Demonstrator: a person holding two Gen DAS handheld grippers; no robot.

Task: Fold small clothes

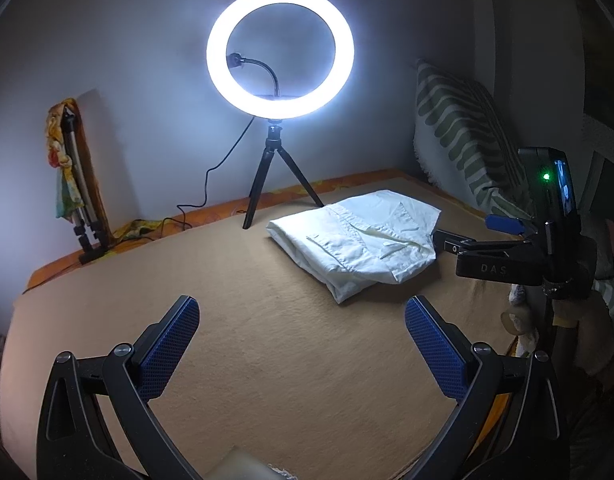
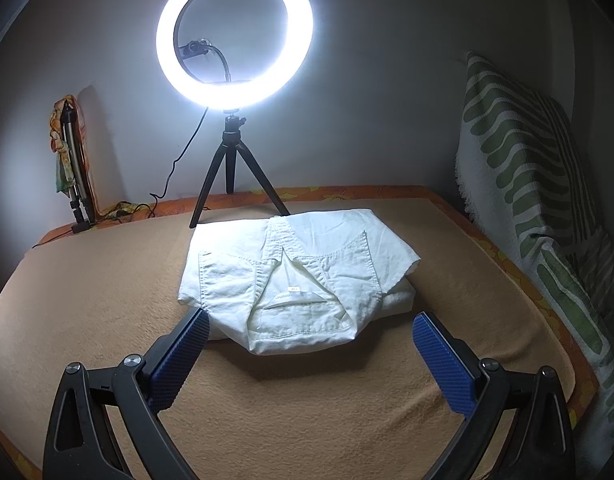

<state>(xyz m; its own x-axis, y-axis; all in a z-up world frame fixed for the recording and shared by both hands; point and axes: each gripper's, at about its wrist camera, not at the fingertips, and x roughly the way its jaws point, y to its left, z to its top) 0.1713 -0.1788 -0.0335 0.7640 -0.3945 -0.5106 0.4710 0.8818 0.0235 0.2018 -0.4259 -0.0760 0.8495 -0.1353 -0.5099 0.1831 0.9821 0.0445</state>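
Right wrist view: my right gripper is spread wide, empty, just short of the white shirt, which lies folded into a compact bundle on the tan blanket of the bed. My left gripper is also spread, empty, well apart from the shirt. Fold looks nearly done; next move likely a final tidy or pressing flat, needing a low approach to the near edge. No containers visible. Ring light behind.
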